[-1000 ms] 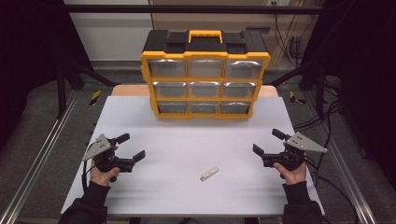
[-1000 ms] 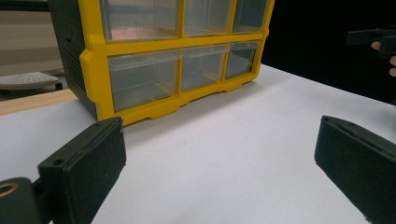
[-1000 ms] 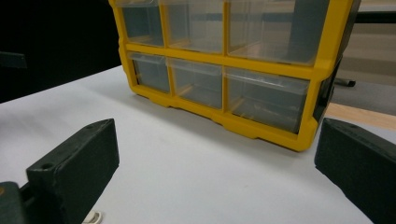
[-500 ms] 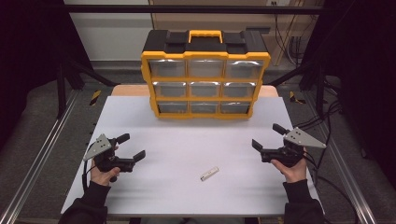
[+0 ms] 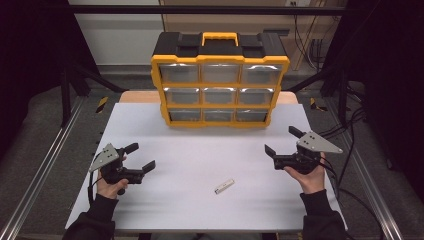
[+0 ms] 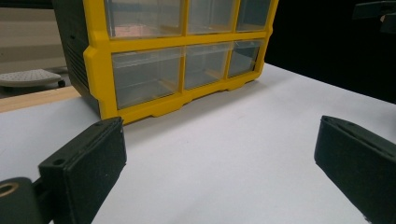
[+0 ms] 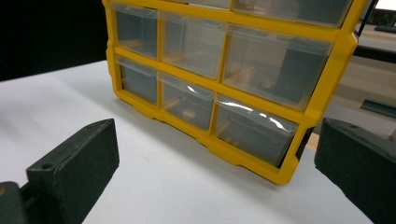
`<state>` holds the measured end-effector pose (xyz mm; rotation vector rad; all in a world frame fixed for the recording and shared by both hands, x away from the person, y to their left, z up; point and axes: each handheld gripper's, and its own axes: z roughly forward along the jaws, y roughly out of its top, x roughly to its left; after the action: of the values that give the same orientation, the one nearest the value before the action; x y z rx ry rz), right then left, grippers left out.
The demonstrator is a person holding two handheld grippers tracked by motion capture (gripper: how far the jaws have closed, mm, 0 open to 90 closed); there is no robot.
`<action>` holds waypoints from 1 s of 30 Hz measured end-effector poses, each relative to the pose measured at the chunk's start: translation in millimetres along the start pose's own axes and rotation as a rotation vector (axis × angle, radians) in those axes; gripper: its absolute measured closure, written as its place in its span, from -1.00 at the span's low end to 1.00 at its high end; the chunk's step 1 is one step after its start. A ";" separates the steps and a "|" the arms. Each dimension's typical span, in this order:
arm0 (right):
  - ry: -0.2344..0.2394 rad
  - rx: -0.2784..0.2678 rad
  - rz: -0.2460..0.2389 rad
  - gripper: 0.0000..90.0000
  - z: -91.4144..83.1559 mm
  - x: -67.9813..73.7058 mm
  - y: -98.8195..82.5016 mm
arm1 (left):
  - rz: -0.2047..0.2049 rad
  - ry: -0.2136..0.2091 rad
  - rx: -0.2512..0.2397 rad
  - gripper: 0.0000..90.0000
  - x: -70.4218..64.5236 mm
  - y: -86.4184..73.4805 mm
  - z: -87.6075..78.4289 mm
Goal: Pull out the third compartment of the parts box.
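A yellow and black drawer organizer (image 5: 220, 80) with clear drawers stands at the back middle of the white table (image 5: 200, 145). A small pale oblong piece (image 5: 224, 186) lies on the table near the front, between the hands. My left gripper (image 5: 141, 157) is held at the front left, open and empty, pointing toward the organizer (image 6: 177, 60). My right gripper (image 5: 282, 141) is held at the right, open and empty, with the organizer's lower right drawers (image 7: 224, 84) straight ahead. Both stand well apart from the oblong piece.
Metal rails (image 5: 45, 165) run along both sides of the table. Cables (image 5: 350, 125) trail on the floor at the right. A strip of wooden board (image 5: 135, 96) shows behind the white top, beside the organizer.
My right gripper has lifted and shifted a little forward, toward the organizer. The left gripper and the oblong piece have stayed put.
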<state>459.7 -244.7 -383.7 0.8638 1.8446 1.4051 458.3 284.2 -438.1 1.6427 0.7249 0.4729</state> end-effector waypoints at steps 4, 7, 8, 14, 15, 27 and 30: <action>-0.003 0.001 -0.022 -0.99 3.8 2.7 6.0 | -0.001 0.001 0.002 -0.96 0.1 -0.1 0.1; -0.007 0.016 -0.044 -0.99 7.5 4.7 10.5 | 0.001 0.001 0.005 -0.96 0.3 -0.3 0.2; -0.008 0.020 -0.056 -0.99 8.9 5.4 12.1 | 0.000 0.001 0.005 -0.96 0.3 -0.4 0.1; -0.009 0.042 -0.105 -0.99 14.7 10.1 24.6 | -0.001 0.000 0.006 -0.96 0.2 -0.6 0.4; -0.014 0.045 -0.112 -0.99 15.4 10.6 26.8 | 0.000 0.000 0.006 -0.96 0.1 -0.6 0.4; -0.032 0.087 -0.226 -0.99 22.8 14.7 50.7 | 0.000 0.004 0.007 -0.96 0.6 -0.6 0.1; -0.042 0.092 -0.262 -0.98 24.8 15.6 56.4 | -0.001 0.003 0.007 -0.96 0.7 -0.6 0.1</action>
<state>477.3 -206.9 -335.7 0.6626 1.9234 1.1397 458.8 284.7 -438.8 1.6482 0.7302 0.4733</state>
